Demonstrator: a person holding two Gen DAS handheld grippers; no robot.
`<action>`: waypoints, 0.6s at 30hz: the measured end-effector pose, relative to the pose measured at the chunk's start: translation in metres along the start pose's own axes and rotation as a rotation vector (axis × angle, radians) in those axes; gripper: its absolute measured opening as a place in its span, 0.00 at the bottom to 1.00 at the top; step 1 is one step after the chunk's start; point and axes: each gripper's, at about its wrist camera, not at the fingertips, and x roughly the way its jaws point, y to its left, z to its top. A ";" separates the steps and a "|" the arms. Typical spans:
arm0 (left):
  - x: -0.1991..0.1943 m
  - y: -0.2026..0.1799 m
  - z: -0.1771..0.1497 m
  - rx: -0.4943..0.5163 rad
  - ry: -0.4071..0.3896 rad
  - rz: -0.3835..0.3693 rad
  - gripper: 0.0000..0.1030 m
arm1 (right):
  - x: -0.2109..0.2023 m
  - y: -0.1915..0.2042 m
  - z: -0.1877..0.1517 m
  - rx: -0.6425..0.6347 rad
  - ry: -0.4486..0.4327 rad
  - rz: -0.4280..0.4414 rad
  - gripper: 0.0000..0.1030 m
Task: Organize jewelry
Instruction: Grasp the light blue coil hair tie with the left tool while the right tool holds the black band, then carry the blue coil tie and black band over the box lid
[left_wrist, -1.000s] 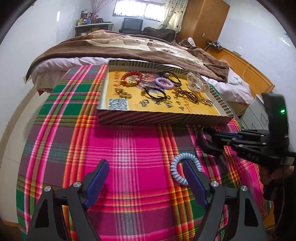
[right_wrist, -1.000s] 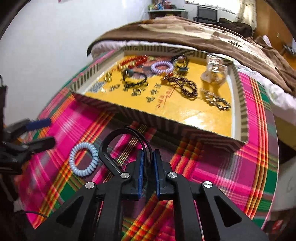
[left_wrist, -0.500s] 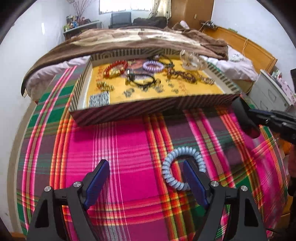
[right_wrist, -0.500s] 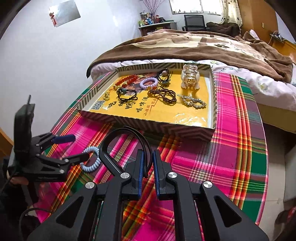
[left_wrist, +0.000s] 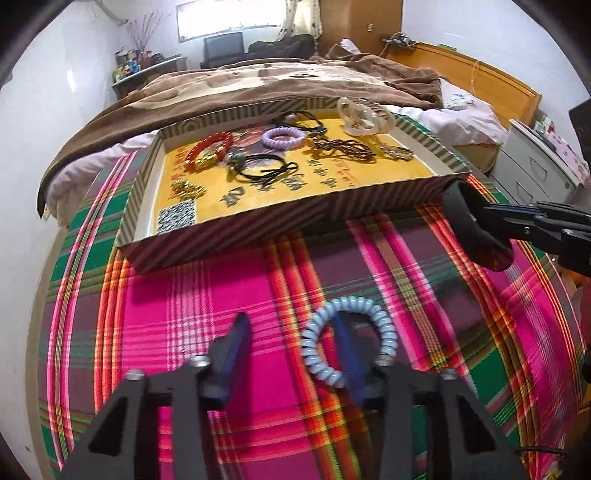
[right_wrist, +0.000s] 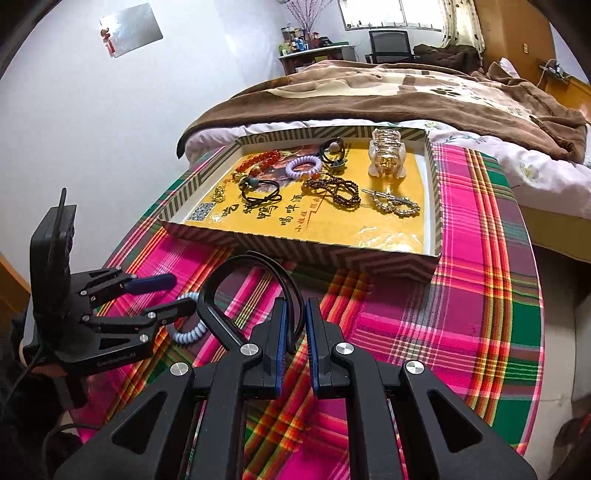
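— Pale blue coil, that's what I'm on: the spiral hair tie (left_wrist: 349, 339) lies on the plaid cloth (left_wrist: 221, 295) of the counter, and my left gripper (left_wrist: 291, 354) is closing around its near side. One finger sits inside the ring, the other outside; the pads aren't pressing on it yet, as far as I can see

— And your right?

— The right gripper (right_wrist: 294, 343) is clamped on the black headband (right_wrist: 236, 295), held above the cloth, short of the tray

— So which step is this?

— Picking up, I'd judge. Next the left has to finish pinching the coil, lift it clear and carry it over the striped wall of the tray (right_wrist: 303, 251)

— Room in there?

— Beyond the wall, the red bead bracelet (left_wrist: 208, 151), the purple coil (left_wrist: 282, 137), the dark bead string (right_wrist: 332, 190) and the clear claw clip (right_wrist: 386, 157) lie at the back; the yellow floor in front looks free
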 end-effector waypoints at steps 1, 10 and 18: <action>0.000 -0.001 0.000 0.003 -0.002 0.000 0.31 | 0.000 0.000 0.000 0.001 0.000 -0.001 0.10; -0.003 0.002 -0.001 -0.016 -0.016 -0.018 0.09 | 0.000 0.000 -0.002 0.009 -0.002 -0.004 0.10; -0.010 0.004 0.000 -0.033 -0.038 -0.029 0.09 | -0.003 0.000 -0.003 0.017 -0.011 -0.007 0.10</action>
